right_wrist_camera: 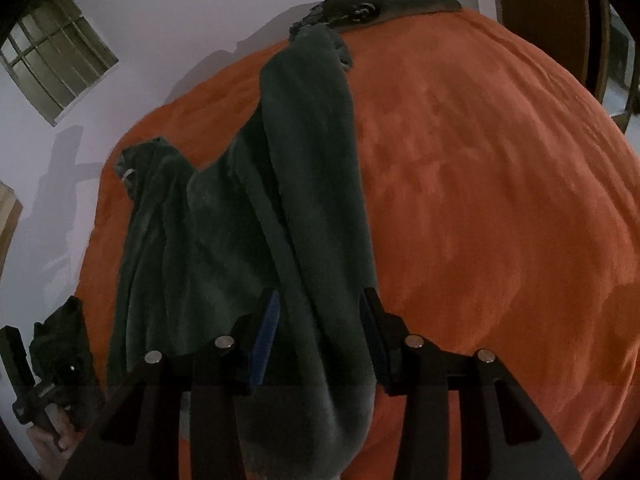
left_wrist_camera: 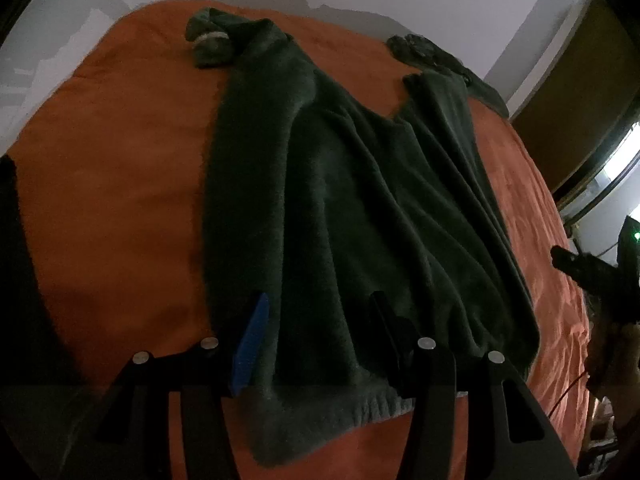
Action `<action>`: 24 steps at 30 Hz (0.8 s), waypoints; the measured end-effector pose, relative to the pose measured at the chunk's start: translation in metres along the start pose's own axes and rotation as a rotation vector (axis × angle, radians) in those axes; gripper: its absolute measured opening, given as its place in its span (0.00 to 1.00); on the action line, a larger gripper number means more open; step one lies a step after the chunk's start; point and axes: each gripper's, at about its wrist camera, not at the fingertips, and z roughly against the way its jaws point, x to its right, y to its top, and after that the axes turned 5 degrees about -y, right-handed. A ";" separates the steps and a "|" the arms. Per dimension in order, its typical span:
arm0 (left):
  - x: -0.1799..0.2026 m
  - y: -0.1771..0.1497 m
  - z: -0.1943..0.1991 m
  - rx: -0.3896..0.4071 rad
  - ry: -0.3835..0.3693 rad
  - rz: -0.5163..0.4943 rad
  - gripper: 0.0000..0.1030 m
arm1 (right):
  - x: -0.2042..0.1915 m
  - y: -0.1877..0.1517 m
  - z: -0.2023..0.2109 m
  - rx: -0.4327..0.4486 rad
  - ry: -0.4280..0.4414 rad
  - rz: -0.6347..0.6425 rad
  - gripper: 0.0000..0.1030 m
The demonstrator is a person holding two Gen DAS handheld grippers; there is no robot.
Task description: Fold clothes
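Gripping the near hem of a dark green fleece sweater (left_wrist_camera: 360, 208) with both tools, lying spread lengthwise over an orange bedcover (left_wrist_camera: 112, 184), collar end pointing toward the far wall

Clamping the left gripper (left_wrist_camera: 320, 340) at about half its width on the ribbed hem corner, blue pad pressing one side and black finger the other, cloth bunching thick between them; probably holding at the corner so the edge stays taut and square for a fold

Pinching the right gripper (right_wrist_camera: 318, 328) somewhat narrower on the other side of the same hem, a thick roll of fleece running up between the pads and hanging below them; likely gathering a doubled layer, hence the half-closed jaws rather than a full close

Draping from both grips in long ridges toward the shoulders, suggesting the near end is being raised off the bed while the far end stays resting, as for carrying the hem over toward the collar

Trailing one sleeve with its pale-lined cuff (left_wrist_camera: 210, 42) out at the far left, unfolded and likely needing tucking in

Lying apart at the far edge, near the wall, another dark garment (left_wrist_camera: 424, 50), not touching the grippers, seemingly waiting its turn

Showing at the edge of each view, the opposite tool in a person's hand (right_wrist_camera: 52, 432)
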 end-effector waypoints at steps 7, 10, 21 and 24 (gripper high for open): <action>0.019 0.048 -0.030 -0.041 -0.057 -0.063 0.52 | 0.002 0.032 -0.016 0.005 0.007 -0.007 0.39; 0.037 0.079 -0.045 -0.060 -0.078 -0.119 0.52 | 0.001 0.051 -0.026 0.010 0.022 0.005 0.39; 0.112 0.194 -0.147 -0.138 -0.077 -0.340 0.54 | 0.005 0.143 -0.088 -0.026 0.098 0.023 0.55; 0.125 0.208 -0.189 -0.167 -0.053 -0.350 0.54 | 0.009 0.161 -0.133 -0.088 0.094 0.003 0.55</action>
